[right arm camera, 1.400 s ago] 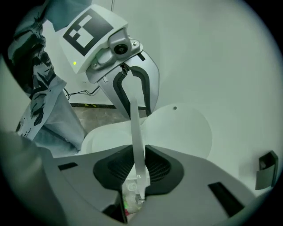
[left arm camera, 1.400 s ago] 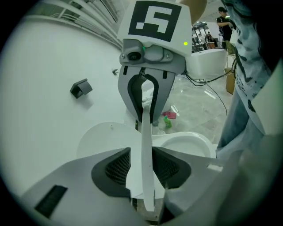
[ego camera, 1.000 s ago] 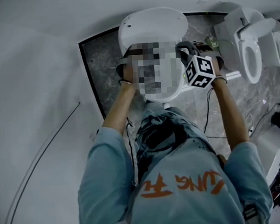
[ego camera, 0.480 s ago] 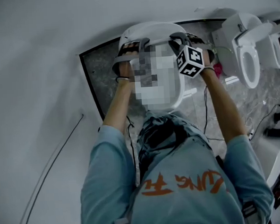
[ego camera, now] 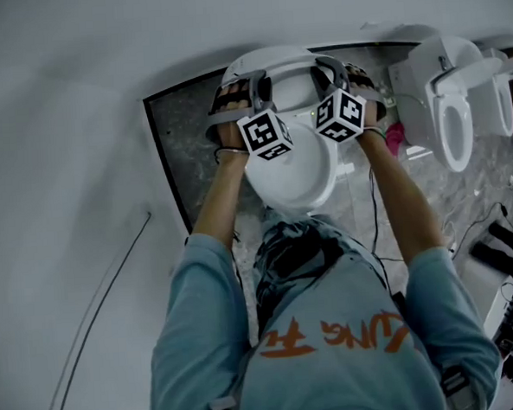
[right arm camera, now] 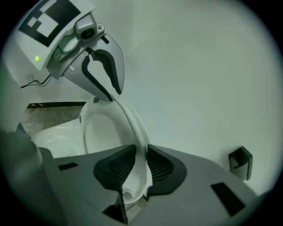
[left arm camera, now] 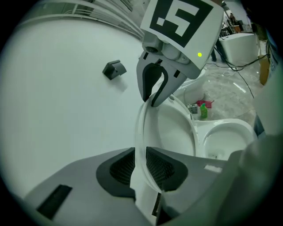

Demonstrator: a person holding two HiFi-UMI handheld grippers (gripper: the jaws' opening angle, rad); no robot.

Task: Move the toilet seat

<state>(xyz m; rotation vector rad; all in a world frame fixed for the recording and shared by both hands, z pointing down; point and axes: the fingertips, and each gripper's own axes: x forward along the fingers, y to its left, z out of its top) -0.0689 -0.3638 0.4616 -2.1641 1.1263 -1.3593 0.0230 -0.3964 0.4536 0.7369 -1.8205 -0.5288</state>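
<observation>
The white toilet seat stands raised, nearly upright, over the bowl and close to the white wall. My left gripper holds the seat's left rim. Its jaws are closing, and both dark pads touch the rim. My right gripper is shut on the opposite rim, which fills the gap between its pads. Each gripper view shows the other gripper clamped farther along the same seat: the right gripper and the left gripper.
A second white toilet with its seat up stands to the right. A green and pink bottle sits on the marble floor behind the bowl. Cables trail across the floor. A dark bracket is fixed to the wall.
Both hands and grippers have moved farther from the person toward the wall, along with the seat rim. The left gripper's marker cube is now visible in the head view.
</observation>
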